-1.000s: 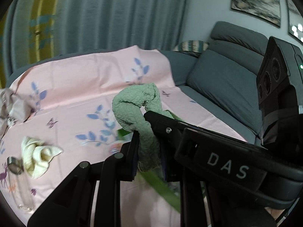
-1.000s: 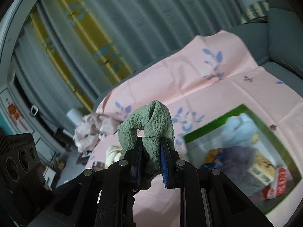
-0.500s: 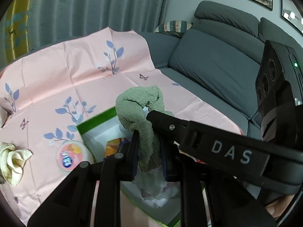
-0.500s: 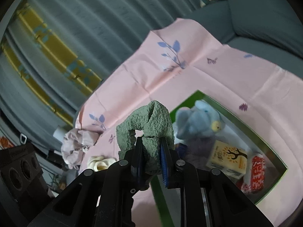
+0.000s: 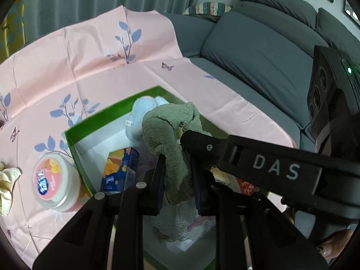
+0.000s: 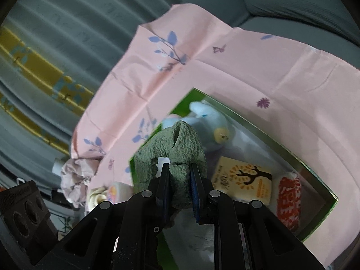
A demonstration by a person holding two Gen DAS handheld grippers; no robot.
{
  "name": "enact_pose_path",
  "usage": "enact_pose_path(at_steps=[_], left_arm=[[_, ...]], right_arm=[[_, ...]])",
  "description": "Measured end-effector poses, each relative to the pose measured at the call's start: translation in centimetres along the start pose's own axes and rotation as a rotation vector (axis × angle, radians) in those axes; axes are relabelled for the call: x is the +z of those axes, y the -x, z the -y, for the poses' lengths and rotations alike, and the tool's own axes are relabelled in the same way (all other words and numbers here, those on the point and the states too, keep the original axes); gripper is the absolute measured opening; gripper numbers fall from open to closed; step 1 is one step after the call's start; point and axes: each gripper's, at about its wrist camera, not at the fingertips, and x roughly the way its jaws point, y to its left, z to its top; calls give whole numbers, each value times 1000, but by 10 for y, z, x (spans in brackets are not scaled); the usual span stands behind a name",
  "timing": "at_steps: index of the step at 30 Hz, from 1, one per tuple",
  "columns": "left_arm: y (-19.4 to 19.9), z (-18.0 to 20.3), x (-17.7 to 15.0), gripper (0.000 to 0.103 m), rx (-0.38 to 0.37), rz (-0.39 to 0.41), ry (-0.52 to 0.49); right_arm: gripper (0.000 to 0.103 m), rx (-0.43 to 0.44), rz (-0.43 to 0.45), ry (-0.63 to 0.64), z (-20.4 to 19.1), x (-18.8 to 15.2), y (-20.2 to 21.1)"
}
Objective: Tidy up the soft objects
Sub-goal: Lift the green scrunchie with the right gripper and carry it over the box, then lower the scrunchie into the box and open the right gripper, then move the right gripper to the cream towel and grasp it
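A green fuzzy cloth (image 5: pixel 171 130) (image 6: pixel 180 139) hangs bunched between both grippers, above the open green box (image 5: pixel 72 144) (image 6: pixel 184 103). My left gripper (image 5: pixel 177 164) has the cloth's lower part between its pads; the jaws are opening but still touch it. My right gripper (image 6: pixel 179 168) is shut on the cloth's other fold, and its black body crosses the left wrist view. A light blue plush toy (image 5: pixel 144 112) (image 6: pixel 209 121) lies in the box's far corner, just behind the cloth.
Also in the box are a blue snack carton (image 5: pixel 121 168), a cream carton with a tree (image 6: pixel 243 180) and a red-white packet (image 6: pixel 288 200). On the pink sheet (image 5: pixel 90 63) are a pink-lidded jar (image 5: pixel 54 180), a cream cloth (image 5: pixel 6 184) and a crumpled pale cloth (image 6: pixel 76 177). Grey sofa cushions (image 5: pixel 258 51) rise behind.
Both grippers have come down and across with the green cloth, from over the bare sheet to over the open box. The box's contents now fill the middle of both views.
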Motion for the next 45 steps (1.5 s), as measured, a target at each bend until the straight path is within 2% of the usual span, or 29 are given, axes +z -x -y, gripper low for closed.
enact_pose_path(at_steps=[4,10,13,21,24,26,28,32,35,38,40,45], left_arm=[[-14,-1,-3,22,10,-37,0],[-27,-5,-7,23,17,-67,14],[-28,-7,-8,31,20,-72,23],[-8,-15,-6,62,11,-36,62],[11,-23,-5,70,9,-11,83],[26,-32,-5,78,13,9,104],[45,-44,-8,80,20,34,137],[85,-72,-21,83,14,72,215],[115,-97,-37,90,76,116,271],[138,-124,-56,90,152,137,324],[152,-143,-74,90,197,144,345],[175,-196,-131,90,298,130,471]], right_arm=[[20,-63,-25,-8,7,1,-8],[20,-87,-55,-27,14,1,-16],[20,-106,-52,-35,16,1,-17],[21,-127,22,-68,20,5,2],[38,-119,54,-67,15,5,11],[58,-98,87,-56,9,4,20],[66,-78,107,-43,2,3,25],[72,-59,129,3,-19,-2,34],[81,-33,139,56,-40,-8,38],[83,8,135,113,-65,-16,38],[89,59,110,148,-82,-24,32],[89,139,5,248,-123,-44,10]])
